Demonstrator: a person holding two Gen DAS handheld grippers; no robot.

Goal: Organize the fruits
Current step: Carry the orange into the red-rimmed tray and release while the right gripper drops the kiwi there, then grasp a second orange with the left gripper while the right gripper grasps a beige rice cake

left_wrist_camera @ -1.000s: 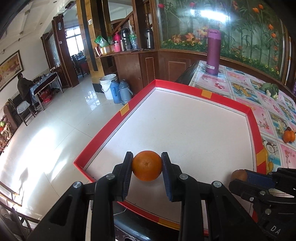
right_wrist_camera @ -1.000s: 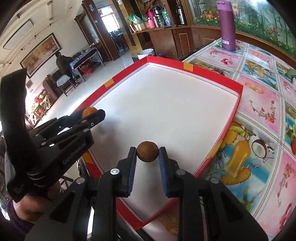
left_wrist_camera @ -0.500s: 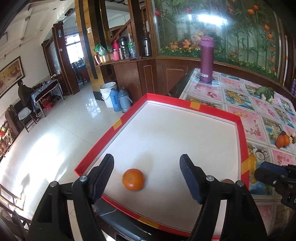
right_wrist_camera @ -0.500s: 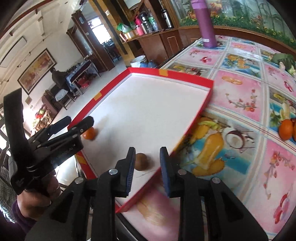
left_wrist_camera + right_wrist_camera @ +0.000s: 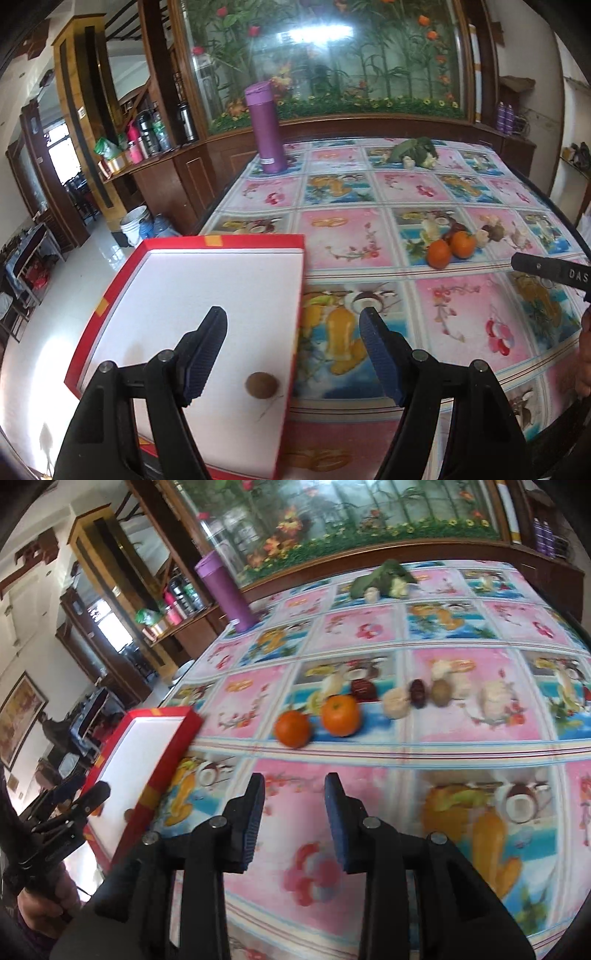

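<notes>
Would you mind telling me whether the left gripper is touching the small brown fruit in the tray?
Apart. In the left wrist view the left gripper stands open, and the brown fruit lies alone on the tray.

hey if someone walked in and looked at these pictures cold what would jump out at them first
Probably the loud fruit-and-flower patterned tablecloth that fills both views, with two oranges side by side near its middle. Next, the red-rimmed white tray at the table's left corner, with a small brown fruit near its right wall. A tall purple flask stands at the far edge before a flower-painted glass wall.
</notes>
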